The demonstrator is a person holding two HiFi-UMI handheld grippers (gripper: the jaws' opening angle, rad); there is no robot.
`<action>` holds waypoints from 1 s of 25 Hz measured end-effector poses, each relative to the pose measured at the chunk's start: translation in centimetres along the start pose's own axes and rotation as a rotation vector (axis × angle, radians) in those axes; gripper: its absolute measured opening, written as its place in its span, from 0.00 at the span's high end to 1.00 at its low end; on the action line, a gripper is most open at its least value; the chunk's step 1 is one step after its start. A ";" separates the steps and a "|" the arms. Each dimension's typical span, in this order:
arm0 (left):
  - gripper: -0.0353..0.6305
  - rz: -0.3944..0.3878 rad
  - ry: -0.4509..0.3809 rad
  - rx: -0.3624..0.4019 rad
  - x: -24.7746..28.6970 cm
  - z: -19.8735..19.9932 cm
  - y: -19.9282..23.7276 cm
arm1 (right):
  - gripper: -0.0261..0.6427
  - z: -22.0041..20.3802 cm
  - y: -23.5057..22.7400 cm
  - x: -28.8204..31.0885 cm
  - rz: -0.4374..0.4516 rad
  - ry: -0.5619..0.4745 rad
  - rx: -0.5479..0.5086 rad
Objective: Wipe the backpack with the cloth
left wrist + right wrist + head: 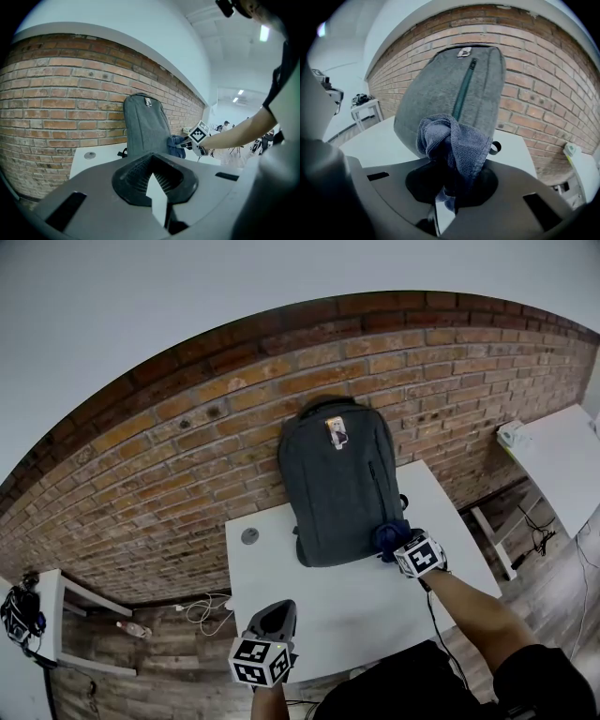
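A dark grey backpack stands upright on the white table, leaning against the brick wall. My right gripper is shut on a bunched blue cloth, which is at the backpack's lower right corner. In the right gripper view the cloth spills out of the right gripper, just in front of the backpack and its zip. My left gripper hovers over the table's front edge, shut and holding nothing. The left gripper view looks past the left gripper at the backpack and the cloth.
A round cable grommet sits in the table left of the backpack. A second white table stands to the right. A small white stand with dark gear is at the far left. Cables lie on the wooden floor.
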State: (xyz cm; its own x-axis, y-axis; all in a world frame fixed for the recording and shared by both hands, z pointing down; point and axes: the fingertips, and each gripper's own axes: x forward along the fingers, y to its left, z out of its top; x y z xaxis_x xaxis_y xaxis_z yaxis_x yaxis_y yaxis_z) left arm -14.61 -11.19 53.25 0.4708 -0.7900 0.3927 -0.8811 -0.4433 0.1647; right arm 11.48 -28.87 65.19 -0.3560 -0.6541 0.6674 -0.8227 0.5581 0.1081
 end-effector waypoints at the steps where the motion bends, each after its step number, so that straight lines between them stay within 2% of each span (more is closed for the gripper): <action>1: 0.96 -0.002 -0.001 0.001 0.2 0.1 -0.2 | 0.90 -0.4 -1.0 -0.3 -0.040 0.012 -0.010; 4: 0.96 -0.006 -0.007 0.001 0.6 0.4 -0.7 | 0.90 -0.8 -2.0 -1.6 -0.110 0.008 -0.077; 6: 0.96 -0.013 -0.009 0.001 1.0 0.4 -1.1 | 0.90 -0.2 -2.2 -2.9 -0.125 -0.039 -0.079; 11: 0.96 -0.048 -0.001 -0.003 1.9 0.0 -2.5 | 0.90 4.1 -3.4 -8.7 -0.181 -0.246 -0.020; 16: 0.96 -0.074 -0.012 0.002 2.1 0.2 -3.5 | 0.90 8.0 -1.9 -17.4 -0.208 -0.469 0.010; 21: 0.96 -0.105 -0.030 0.032 1.0 1.2 -5.3 | 0.90 7.4 0.1 -25.2 -0.227 -0.575 0.041; 25: 0.96 -0.098 -0.024 0.037 -0.4 0.5 -5.5 | 0.90 4.9 0.9 -27.9 -0.230 -0.582 0.095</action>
State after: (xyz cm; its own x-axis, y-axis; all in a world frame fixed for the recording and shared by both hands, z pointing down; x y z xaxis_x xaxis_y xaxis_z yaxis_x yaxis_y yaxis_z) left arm -9.94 -8.59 51.73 0.5558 -0.7522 0.3541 -0.8290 -0.5335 0.1678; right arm 18.48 -12.63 43.06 -0.3261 -0.9374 0.1221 -0.9331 0.3399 0.1177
